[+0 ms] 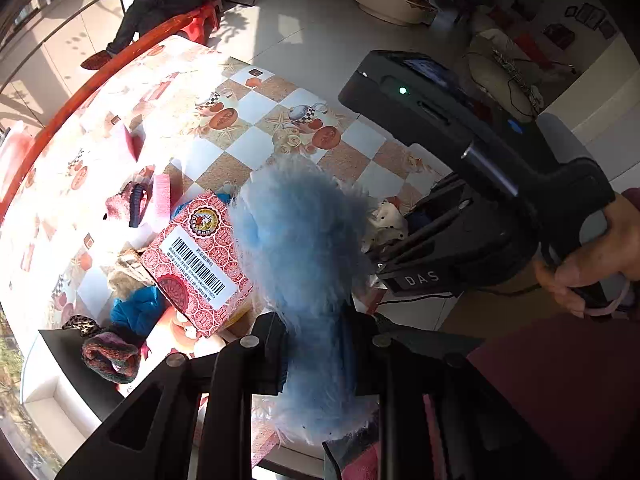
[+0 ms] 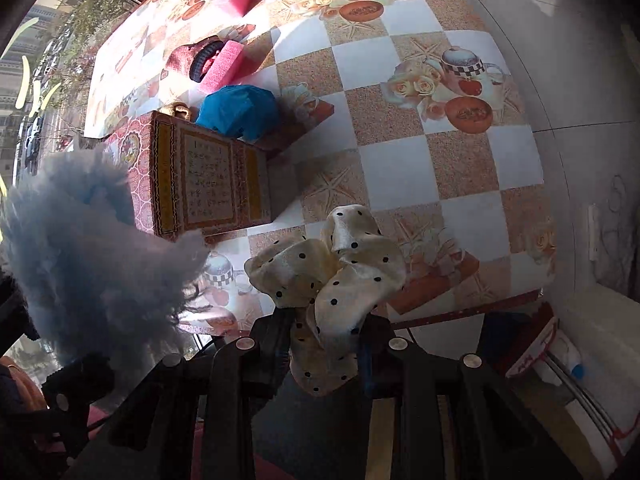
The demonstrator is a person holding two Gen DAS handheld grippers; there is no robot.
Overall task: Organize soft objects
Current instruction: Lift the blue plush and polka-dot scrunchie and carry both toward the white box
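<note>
Both loaded: left gripper clamps blue fluffy scrunchie, right gripper clamps polka-dot scrunchie; red box ahead-left of right, nearer left.

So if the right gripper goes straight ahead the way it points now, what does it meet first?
Probably only the table. The right gripper, shut on the dotted scrunchie, points at bare tablecloth. The red box sits left of that line, though depth is unclear.
</note>
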